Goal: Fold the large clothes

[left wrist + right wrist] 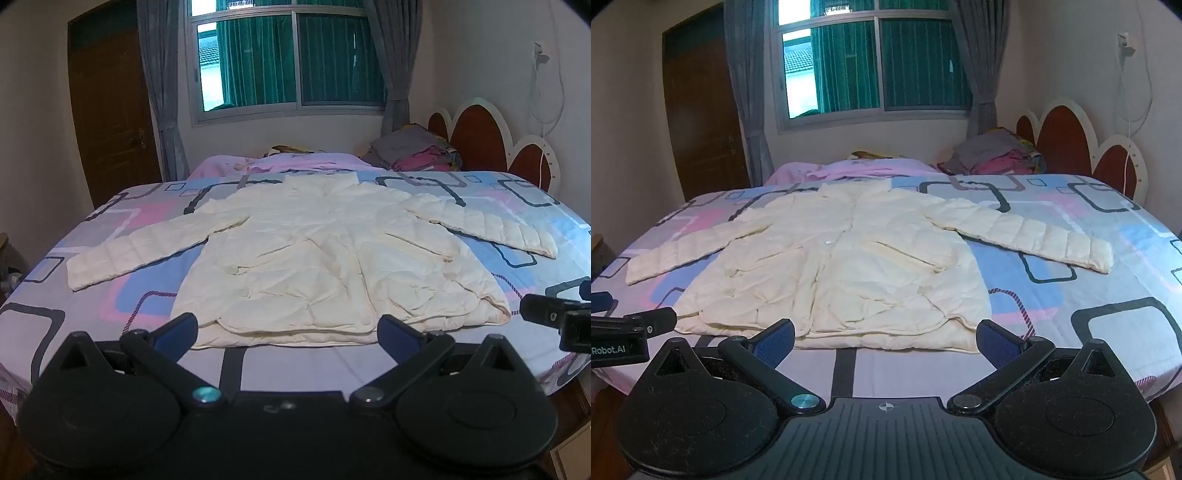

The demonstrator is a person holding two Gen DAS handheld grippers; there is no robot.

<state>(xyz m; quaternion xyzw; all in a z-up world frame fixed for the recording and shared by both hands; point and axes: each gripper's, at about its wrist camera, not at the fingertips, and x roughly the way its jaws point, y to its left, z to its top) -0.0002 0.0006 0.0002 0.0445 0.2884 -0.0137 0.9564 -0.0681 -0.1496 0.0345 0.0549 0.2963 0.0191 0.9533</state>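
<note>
Both tools, left [288, 332] and right [886, 338], gape empty; cream jacket [325, 258] spread flat on bed [92, 314].

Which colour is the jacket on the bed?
Cream white jacket; the right wrist view shows it best.

Both grippers' fingers [177, 330] [997, 341] wide apart, empty

My jaws are matt black plastic with ribbed blue pads [997, 341]. Ahead at twelve o'clock lies a cream quilted jacket [325, 266], puffy, creased cloth with a faint sheen, on a smooth printed cotton-like bedsheet [147, 295]. At two o'clock, a glossy wooden headboard [476, 136].
</note>
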